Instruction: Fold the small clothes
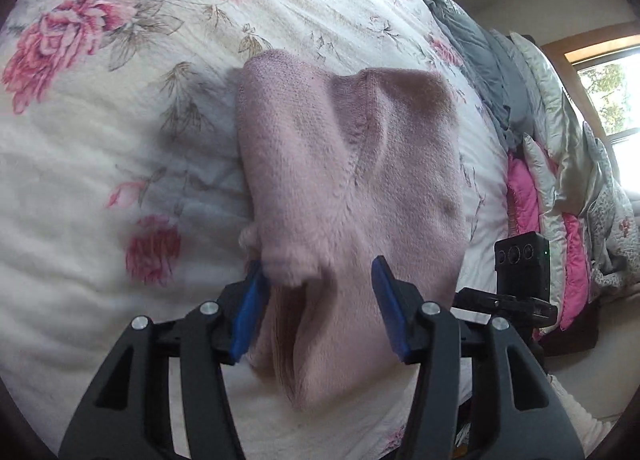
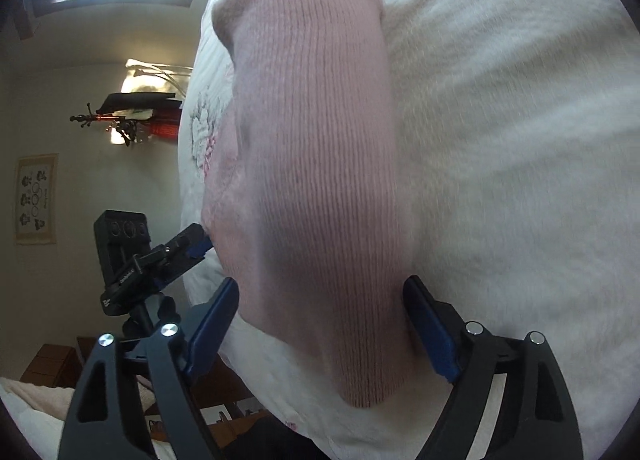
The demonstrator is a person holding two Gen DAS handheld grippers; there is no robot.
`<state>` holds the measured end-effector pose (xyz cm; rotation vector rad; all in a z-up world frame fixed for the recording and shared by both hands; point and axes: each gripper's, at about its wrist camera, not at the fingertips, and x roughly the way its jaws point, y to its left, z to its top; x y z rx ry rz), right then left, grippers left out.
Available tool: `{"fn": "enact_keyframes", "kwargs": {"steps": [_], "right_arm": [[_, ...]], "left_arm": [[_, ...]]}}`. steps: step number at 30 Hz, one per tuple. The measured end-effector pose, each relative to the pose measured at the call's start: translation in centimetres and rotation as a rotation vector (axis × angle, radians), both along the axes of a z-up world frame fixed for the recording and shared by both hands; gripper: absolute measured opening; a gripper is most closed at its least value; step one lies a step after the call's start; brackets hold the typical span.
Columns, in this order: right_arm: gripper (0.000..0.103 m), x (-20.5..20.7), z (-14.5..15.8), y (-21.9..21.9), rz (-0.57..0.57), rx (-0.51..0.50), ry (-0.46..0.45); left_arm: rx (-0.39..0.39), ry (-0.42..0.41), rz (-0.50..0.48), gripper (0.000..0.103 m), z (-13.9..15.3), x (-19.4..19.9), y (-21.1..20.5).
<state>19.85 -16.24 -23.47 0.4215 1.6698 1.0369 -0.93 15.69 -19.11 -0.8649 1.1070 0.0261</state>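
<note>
A small pink knit garment [image 1: 344,164] lies lengthwise on the floral bedspread [image 1: 100,180], its fuzzy side partly showing. My left gripper [image 1: 318,292] is open, its blue pads either side of the garment's near end, the left pad touching the cloth. In the right wrist view the same garment [image 2: 312,164] shows ribbed knit. My right gripper [image 2: 322,326] is open and straddles that near end. The left gripper's blue fingertip [image 2: 200,246] touches the garment's left edge. Motion blur hides whether any pad presses in.
The white bedspread [image 2: 520,140] fills most of both views. Grey quilts [image 1: 480,52] and pink pillows [image 1: 524,196] are piled along the bed's far right, below a window [image 1: 612,100]. Off the bed's left edge stand a tripod [image 2: 120,124] and wooden furniture [image 2: 52,364].
</note>
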Motion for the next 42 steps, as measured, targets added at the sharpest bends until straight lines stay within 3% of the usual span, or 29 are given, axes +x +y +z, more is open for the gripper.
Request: {"fn": "enact_keyframes", "kwargs": {"steps": [4, 9, 15, 18, 19, 21, 25, 33, 39, 42], "right_arm": [[0.065, -1.4, 0.4, -0.3, 0.017, -0.048, -0.041], [0.042, -2.1, 0.3, 0.1, 0.076, -0.149, -0.106], [0.041, -2.6, 0.3, 0.6, 0.09, -0.2, -0.122], [0.052, -3.4, 2.6, 1.7, 0.114, -0.245, -0.196], [0.064, -3.7, 3.5, 1.7, 0.122, -0.272, -0.232], [0.076, -4.5, 5.9, 2.0, 0.122, -0.302, -0.307], [0.088, -6.2, 10.1, 1.9, 0.098, -0.358, -0.431], [0.092, -9.5, 14.7, 0.0, 0.041, -0.413, -0.574], [0.092, -11.8, 17.9, -0.2, 0.029, -0.457, -0.667], [0.098, -12.8, 20.1, -0.3, 0.005, -0.508, -0.748]], "left_arm": [[0.072, 0.039, -0.024, 0.052, 0.4, -1.3, -3.1], [0.128, 0.147, -0.013, 0.051, -2.5, -2.4, -4.0], [0.136, 0.217, 0.021, 0.055, -4.5, -2.9, -3.5], [0.19, 0.216, 0.011, 0.052, -2.5, -2.8, -4.2], [0.2, 0.206, 0.009, 0.053, -1.5, -2.9, -4.5], [0.209, 0.186, 0.017, 0.054, 0.3, -3.6, -4.7], [0.245, 0.156, 0.037, 0.063, 4.3, -5.2, -5.5], [0.319, 0.139, 0.044, 0.069, 10.3, -7.1, -8.5], [0.358, 0.164, 0.047, 0.071, 12.9, -9.3, -9.9], [0.381, 0.161, 0.043, 0.072, 14.2, -10.3, -10.6]]}}
